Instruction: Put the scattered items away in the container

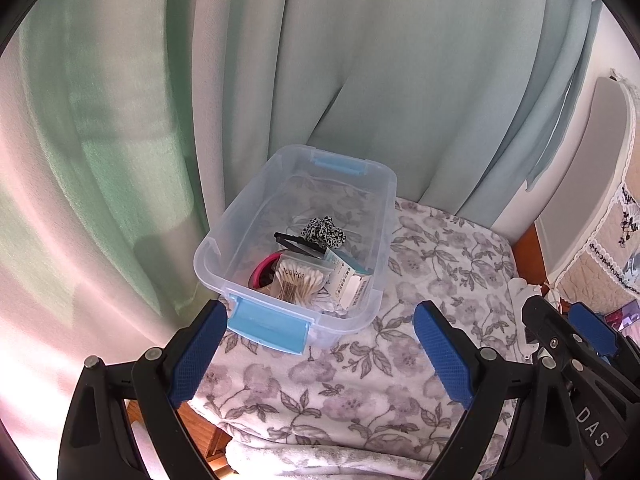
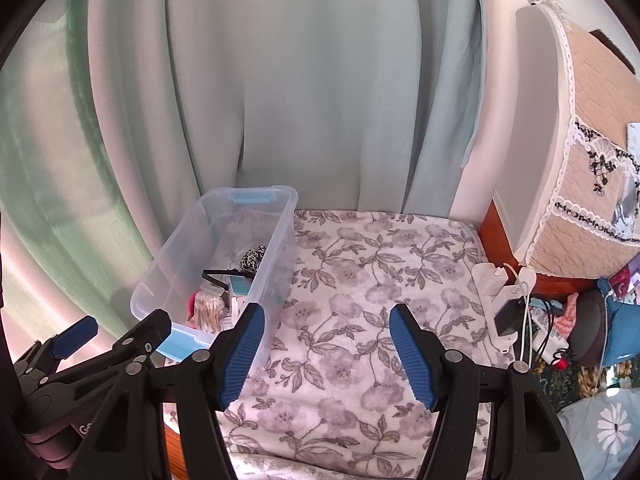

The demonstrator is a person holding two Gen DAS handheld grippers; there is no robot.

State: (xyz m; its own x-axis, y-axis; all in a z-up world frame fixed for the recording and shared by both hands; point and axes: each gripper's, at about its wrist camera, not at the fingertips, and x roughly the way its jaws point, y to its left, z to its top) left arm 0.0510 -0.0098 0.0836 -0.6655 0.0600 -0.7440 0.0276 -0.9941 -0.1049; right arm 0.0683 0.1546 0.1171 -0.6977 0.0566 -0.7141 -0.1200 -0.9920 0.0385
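A clear plastic bin (image 1: 240, 216) with blue latches stands on the floral blanket (image 1: 360, 380), at its left side by the curtain. Inside lie a pack of cotton swabs (image 1: 298, 280), a white and teal box (image 1: 348, 280), a black and white scrunchie (image 1: 322, 232), a black clip (image 1: 296, 242) and a pink round item (image 1: 264, 266). The bin also shows in the right wrist view (image 2: 180, 248). My left gripper (image 1: 316, 356) is open and empty, just in front of the bin. My right gripper (image 2: 328, 354) is open and empty over the blanket (image 2: 360, 280), right of the bin.
Pale green curtains (image 2: 300, 80) hang behind the bin. A cushioned headboard with lace trim (image 2: 580, 160) stands at the right. Chargers, cables and small clutter (image 2: 532, 320) lie at the blanket's right edge. A wooden frame (image 1: 196, 432) shows below the blanket.
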